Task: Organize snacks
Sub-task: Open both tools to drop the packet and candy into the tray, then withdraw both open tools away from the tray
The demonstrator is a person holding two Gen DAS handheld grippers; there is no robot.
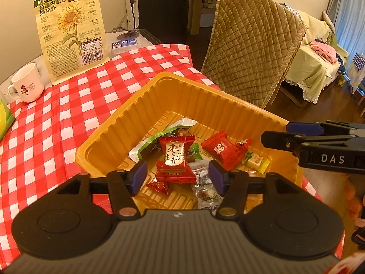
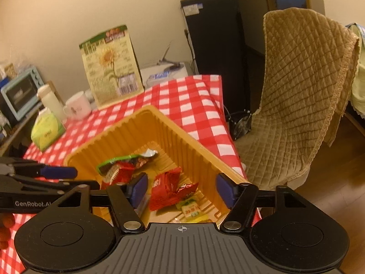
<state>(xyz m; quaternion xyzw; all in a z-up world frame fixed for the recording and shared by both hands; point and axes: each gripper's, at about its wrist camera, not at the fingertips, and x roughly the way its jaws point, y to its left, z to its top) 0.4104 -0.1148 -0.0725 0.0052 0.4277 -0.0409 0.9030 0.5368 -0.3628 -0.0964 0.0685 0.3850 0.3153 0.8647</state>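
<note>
A yellow plastic tray sits on the red checked tablecloth and holds several wrapped snacks. A red date candy lies in the middle, a red packet to its right, a green-edged sachet behind, and a yellow-green candy. My left gripper is open and empty above the red date candy. My right gripper is open and empty above the red packet; it also shows in the left wrist view.
A sunflower seed bag stands at the back by the wall. A white mug, a green tissue pack and a blue toaster oven are at the left. A quilt-covered chair stands beyond the table's right edge.
</note>
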